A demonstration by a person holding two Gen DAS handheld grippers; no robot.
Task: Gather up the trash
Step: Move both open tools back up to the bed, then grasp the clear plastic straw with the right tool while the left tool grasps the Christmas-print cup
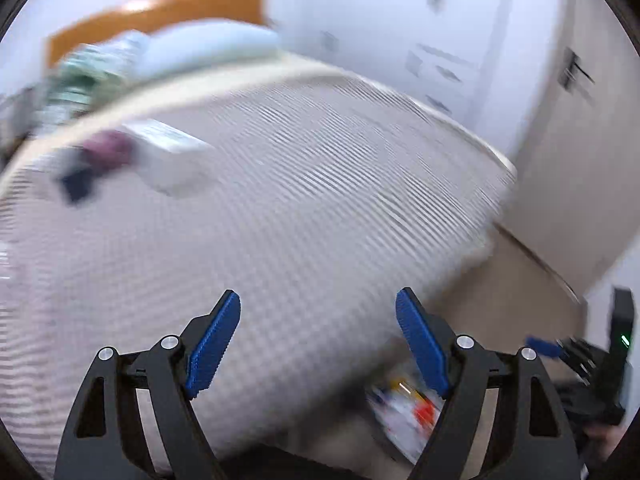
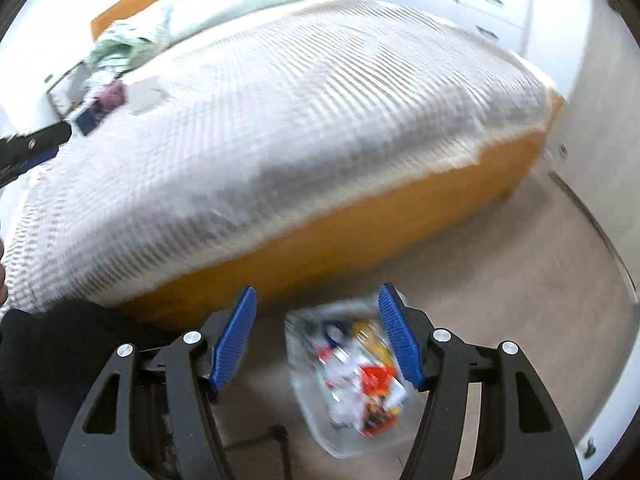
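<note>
A clear plastic bin (image 2: 306,392) stands on the carpet beside the bed, holding colourful wrappers and a red packet (image 2: 374,378). My right gripper (image 2: 318,294) hangs open above it, nothing between its blue pads. The same bin (image 1: 394,428) shows blurred at the bottom of the left wrist view. My left gripper (image 1: 318,300) is open and empty over the bed's striped cover (image 1: 300,200). On the far side of the bed lie a purple item (image 2: 114,94), a dark blue item (image 2: 86,120) and a white box (image 2: 146,94). The purple item (image 1: 110,148) is blurred here.
The bed has an orange wooden frame (image 2: 360,232), a headboard and pale pillows (image 2: 240,0). White drawers (image 2: 488,0) and a wall stand beyond its foot. Beige carpet (image 2: 500,280) runs along the bed. The left gripper (image 2: 36,144) pokes in at the left edge.
</note>
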